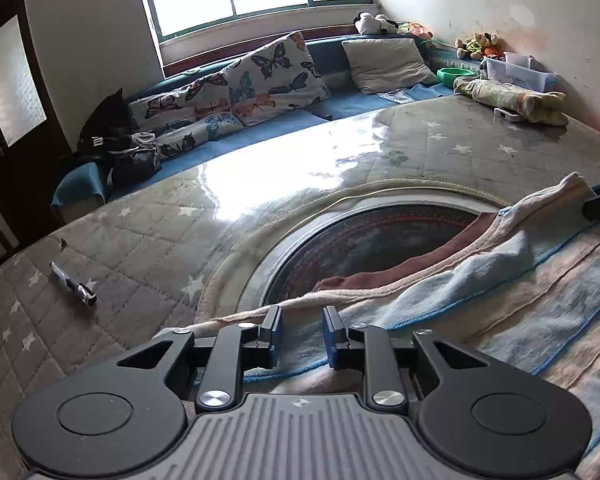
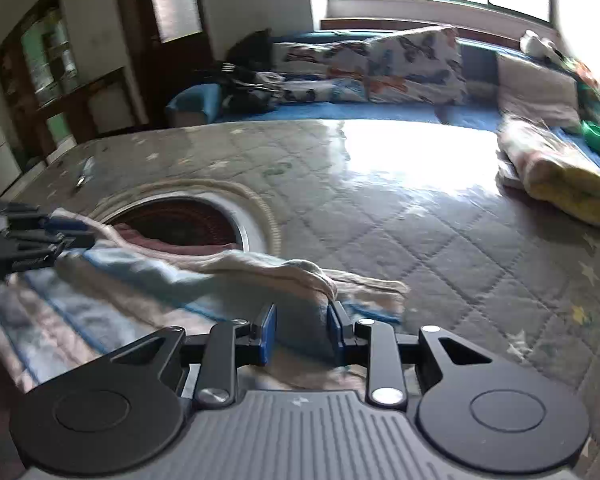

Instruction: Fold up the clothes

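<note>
Garment: striped towel-like cloth (image 1: 500, 304) lies spread on quilted table cover (image 1: 140, 248).
Left gripper (image 1: 302, 334): jaws apart, cloth edge between, unpinched.
Right gripper (image 2: 302, 330): pads clamp a cloth fold.

Left gripper (image 1: 302, 336) — jaws apart — over striped garment (image 1: 500, 300)

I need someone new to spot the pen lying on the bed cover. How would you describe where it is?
Start at the grey quilted star-print cover spread across the bed, then find the round glassy disc set into it. Left of that disc, out on bare quilt near the cover's edge, lies the pen: a slim dark-and-silver stick, the only small hard object there.
</note>
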Demonstrator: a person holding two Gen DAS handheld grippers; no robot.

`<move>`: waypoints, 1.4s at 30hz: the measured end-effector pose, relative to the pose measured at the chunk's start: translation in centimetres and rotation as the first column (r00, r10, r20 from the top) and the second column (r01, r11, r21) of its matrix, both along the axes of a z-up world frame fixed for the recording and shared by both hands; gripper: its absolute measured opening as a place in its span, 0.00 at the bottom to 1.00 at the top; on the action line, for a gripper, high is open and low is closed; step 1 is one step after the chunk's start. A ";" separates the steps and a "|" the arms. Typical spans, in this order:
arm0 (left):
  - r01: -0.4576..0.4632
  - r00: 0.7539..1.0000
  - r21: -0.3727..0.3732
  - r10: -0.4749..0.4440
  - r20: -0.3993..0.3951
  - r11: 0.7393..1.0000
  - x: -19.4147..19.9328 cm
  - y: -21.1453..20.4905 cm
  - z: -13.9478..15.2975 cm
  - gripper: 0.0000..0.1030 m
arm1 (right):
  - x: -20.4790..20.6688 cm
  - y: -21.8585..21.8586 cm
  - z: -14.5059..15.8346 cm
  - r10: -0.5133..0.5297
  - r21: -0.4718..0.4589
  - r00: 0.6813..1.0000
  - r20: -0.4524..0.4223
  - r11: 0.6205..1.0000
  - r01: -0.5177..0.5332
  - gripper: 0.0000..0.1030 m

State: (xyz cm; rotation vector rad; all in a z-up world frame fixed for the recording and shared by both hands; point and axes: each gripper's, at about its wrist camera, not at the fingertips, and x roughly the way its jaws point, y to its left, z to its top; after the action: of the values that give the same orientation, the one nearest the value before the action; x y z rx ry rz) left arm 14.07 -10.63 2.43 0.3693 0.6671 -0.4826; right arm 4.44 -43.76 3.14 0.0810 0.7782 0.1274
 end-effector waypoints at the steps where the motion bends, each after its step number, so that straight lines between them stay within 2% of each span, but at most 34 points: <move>1: -0.003 1.000 0.001 0.003 0.001 1.000 0.0 0.1 0.0 0.28 | 0.0 0.1 0.1 0.002 0.000 1.000 0.002 1.000 -0.002 0.27; 5: -0.012 1.000 0.003 0.012 0.001 1.000 0.0 0.4 0.0 0.28 | -0.3 0.0 0.8 0.018 0.010 0.999 0.030 1.000 -0.019 0.27; 8: -0.015 1.000 0.009 0.015 0.002 1.000 0.0 0.5 0.0 0.28 | -0.5 -1.7 1.4 -0.009 0.118 0.999 0.033 0.993 0.005 0.27; 10: -0.017 1.000 0.013 0.017 0.004 1.000 0.0 0.6 0.0 0.29 | -0.9 -3.1 1.8 -0.048 0.142 0.998 0.048 0.989 0.041 0.27; 15: -0.023 1.000 0.014 0.023 0.007 1.000 -0.2 0.5 0.1 0.29 | -1.0 -5.3 1.2 -0.124 0.083 0.992 0.026 0.989 0.121 0.27; 21: 0.015 1.000 0.007 -0.015 0.015 1.000 -1.0 -0.7 0.7 0.29 | -1.0 -3.8 -0.4 -0.052 0.018 0.999 0.001 0.998 0.052 0.26; 28: 0.059 0.998 0.010 -0.059 0.025 0.998 -1.9 -2.2 1.1 0.30 | -0.9 -1.5 -0.5 0.050 0.031 0.999 0.018 0.998 -0.051 0.26; 32: 0.066 0.997 0.019 -0.067 0.027 0.998 -2.0 -2.7 1.1 0.30 | -0.6 -1.0 -0.8 0.061 0.024 0.998 0.019 0.998 -0.061 0.27; 34: 0.065 0.997 0.026 -0.066 0.032 0.998 -2.0 -2.7 1.1 0.34 | -0.6 -1.6 -0.7 0.053 0.065 0.998 0.015 0.996 -0.054 0.27; 38: 0.042 0.998 0.031 -0.043 0.035 0.999 -1.8 -2.4 1.1 0.34 | -1.1 -3.3 -0.1 0.014 0.144 0.999 0.030 0.989 -0.018 0.27; 42: 0.053 0.998 0.005 -0.053 0.035 0.999 -2.2 -2.9 1.7 0.34 | -1.4 -4.5 0.3 -0.055 0.128 0.997 0.044 0.991 0.049 0.26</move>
State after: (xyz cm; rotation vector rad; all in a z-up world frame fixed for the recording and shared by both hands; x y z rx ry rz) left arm 11.85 -13.50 4.16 0.3994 0.6256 -0.5240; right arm 3.07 -48.28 3.43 0.2176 0.7192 0.1285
